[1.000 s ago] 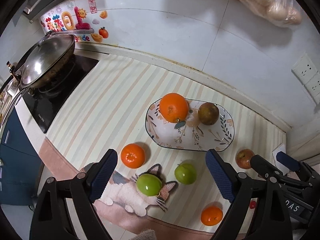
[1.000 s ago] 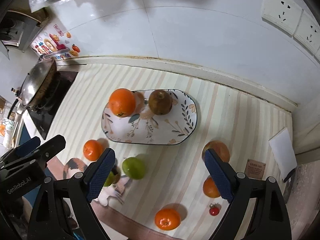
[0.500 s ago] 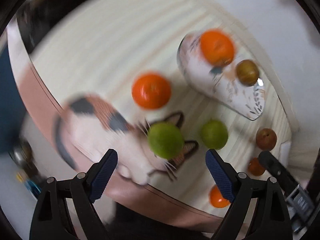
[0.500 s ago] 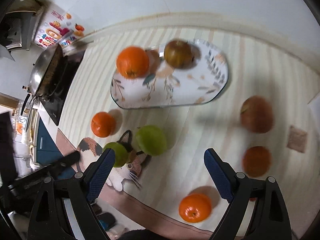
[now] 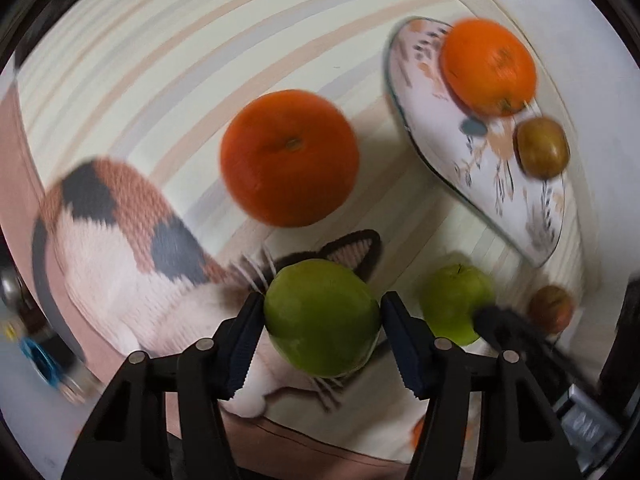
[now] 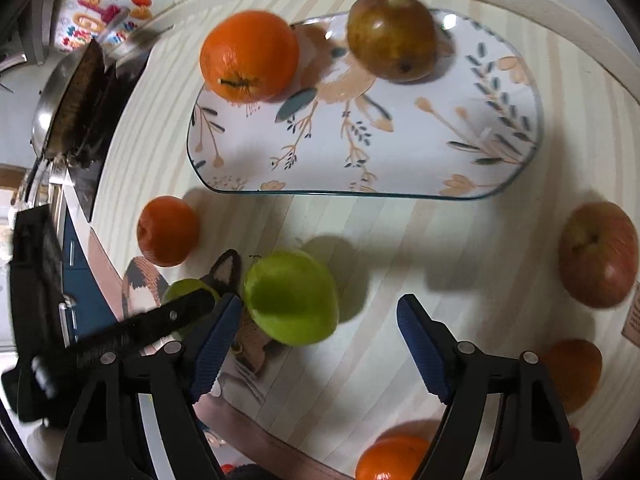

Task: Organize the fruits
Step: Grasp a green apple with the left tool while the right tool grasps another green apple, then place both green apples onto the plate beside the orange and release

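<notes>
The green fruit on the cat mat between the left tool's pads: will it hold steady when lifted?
Probably firm: the green fruit looks smooth, round and unbruised. Its glossy skin may slip against the closing left tool. If released, it would likely roll, since nothing on the cat mat blocks it.

No wording I can make out anywhere, colourful sticker point(image 6: 100, 16) on the wall behind the stove carries lettering too blurred for me to read, small brown card point(image 6: 632, 320) at the right edge likewise illegible
</notes>
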